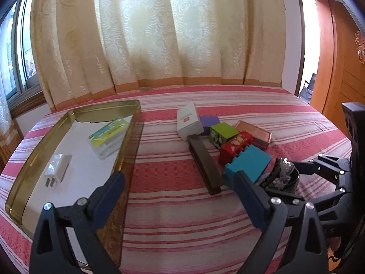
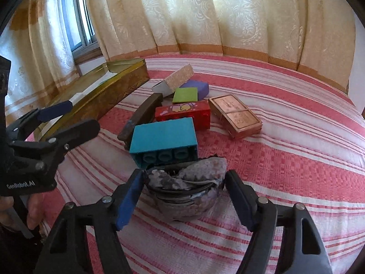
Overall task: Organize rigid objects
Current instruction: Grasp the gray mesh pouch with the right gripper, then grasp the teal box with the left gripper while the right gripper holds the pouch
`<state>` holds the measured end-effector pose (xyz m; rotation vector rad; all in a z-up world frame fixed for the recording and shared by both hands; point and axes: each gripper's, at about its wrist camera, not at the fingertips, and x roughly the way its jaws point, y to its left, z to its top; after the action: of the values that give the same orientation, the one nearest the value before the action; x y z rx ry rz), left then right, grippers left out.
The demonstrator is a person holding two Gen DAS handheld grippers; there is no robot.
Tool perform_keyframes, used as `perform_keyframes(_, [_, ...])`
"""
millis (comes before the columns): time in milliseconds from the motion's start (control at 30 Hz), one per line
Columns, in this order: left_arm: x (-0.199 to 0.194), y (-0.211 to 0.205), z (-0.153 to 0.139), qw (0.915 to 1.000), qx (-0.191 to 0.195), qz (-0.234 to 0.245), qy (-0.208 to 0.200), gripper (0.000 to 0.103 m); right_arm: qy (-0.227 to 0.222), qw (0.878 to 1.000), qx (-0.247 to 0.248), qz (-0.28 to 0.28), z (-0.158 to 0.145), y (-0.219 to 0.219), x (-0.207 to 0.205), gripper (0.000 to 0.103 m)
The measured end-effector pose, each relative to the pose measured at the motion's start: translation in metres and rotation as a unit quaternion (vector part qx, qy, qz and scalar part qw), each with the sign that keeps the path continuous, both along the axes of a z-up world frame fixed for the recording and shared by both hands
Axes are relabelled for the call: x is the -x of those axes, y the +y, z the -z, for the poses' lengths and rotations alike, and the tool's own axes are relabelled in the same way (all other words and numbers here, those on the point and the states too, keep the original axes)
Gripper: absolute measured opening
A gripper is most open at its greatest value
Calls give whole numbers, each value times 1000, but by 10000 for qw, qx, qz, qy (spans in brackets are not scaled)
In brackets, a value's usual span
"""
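A gold tin tray (image 1: 127,141) lies at the left on the striped bed; a white charger (image 1: 58,167) and a green-labelled clear case (image 1: 108,137) lie in it. A pile lies at the middle: white box (image 1: 189,122), purple block (image 1: 209,122), green block (image 1: 223,133), red block (image 1: 236,147), teal block (image 1: 248,163), dark brown bar (image 1: 205,166), copper box (image 1: 255,133). My left gripper (image 1: 180,194) is open and empty above the bed beside the tray. My right gripper (image 2: 184,189) is open around a round sequined tin (image 2: 182,189), its fingers on both sides.
Cream curtains (image 1: 159,34) hang behind the bed. A window (image 1: 13,52) is at the left, a wooden door (image 1: 342,68) at the right. The tray's gold wall (image 2: 107,100) shows left in the right wrist view, with the left gripper (image 2: 68,118) before it.
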<state>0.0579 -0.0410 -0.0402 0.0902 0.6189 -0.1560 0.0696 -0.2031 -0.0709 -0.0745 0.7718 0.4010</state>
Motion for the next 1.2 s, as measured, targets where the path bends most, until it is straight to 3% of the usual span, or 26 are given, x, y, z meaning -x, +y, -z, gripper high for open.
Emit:
perform_keyframes(133, [-2,-9,-2,9999,-46,90,-12,97,-205,9993,-222,200,-5,-11,4,74])
perform_keyframes(300, [-6,-26,-3,9997,-53,252,39,97,-593,9920,-366,1049,-19,-48,4,74])
perform_keyframes(467, [-15,-50,1,9988,-66,429,214,96,-933,9828,-195,1580,-31,-69,3,74])
perform_keyframes(733, [-28,-79,12,9968,-110,615,498,86,-1215,9744,103,1890,-36,-71,-4,74])
perform_keyframes(933, [-39,-89,18,9952,-77,620,756,86,-1251,9737,89,1905,-36,-71,-6,74])
perform_keyframes(1200, [-34,-97,15,9958,-228,655,593,87,-1299,9735,97,1879,-36,-69,-5,74])
